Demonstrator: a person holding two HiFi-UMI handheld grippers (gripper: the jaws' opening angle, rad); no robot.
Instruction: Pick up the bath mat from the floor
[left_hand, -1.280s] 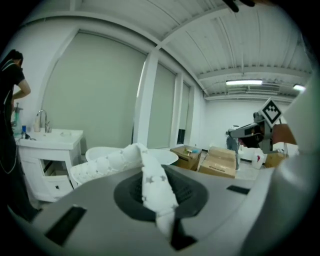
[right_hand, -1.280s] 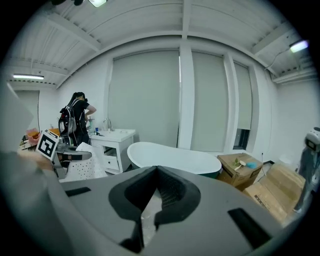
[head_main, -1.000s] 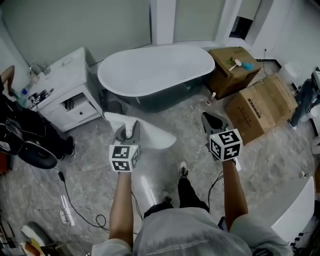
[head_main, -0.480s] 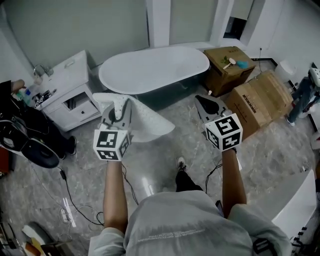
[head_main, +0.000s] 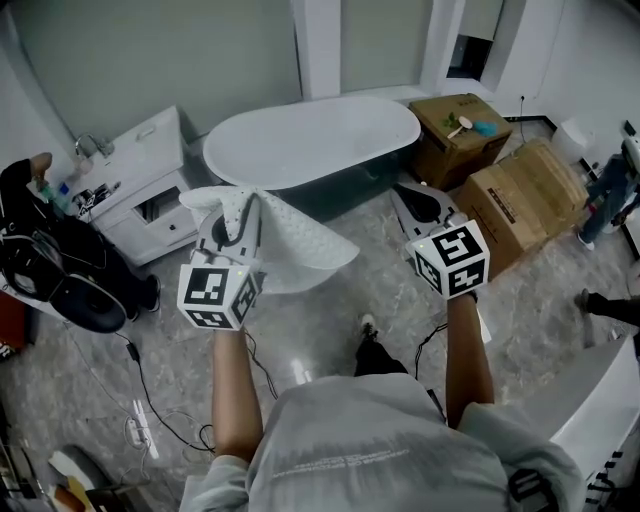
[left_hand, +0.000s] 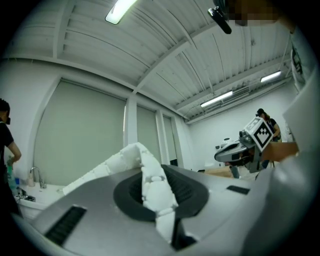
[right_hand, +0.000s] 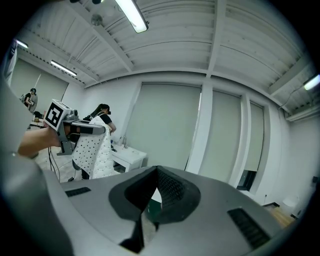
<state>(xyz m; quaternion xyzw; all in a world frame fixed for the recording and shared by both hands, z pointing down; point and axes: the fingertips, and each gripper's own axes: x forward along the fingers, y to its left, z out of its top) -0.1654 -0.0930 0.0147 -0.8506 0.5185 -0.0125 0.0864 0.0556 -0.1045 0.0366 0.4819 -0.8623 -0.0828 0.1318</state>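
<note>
Clearly the bath mat is off the floor, hanging in front of the bathtub, toward its left end. It is a thin white sheet dotted with small holes and bumps, and it droops and folds from the one place where it is held. I judge it soft, light and floppy, and probably rubbery enough not to slip. An edge or a corner is the place to pinch it, and a second hold further along the same edge would keep it from swinging.

The left claw is pressed together on a fold of the bath mat. In the left gripper view a ridge of the white sheet runs up between the jaws and arches off to the left. Further right, in front of the bathtub's right end and about level with the other, the right claw has its pads meeting at the tips, with nothing between them and touching nothing.
</note>
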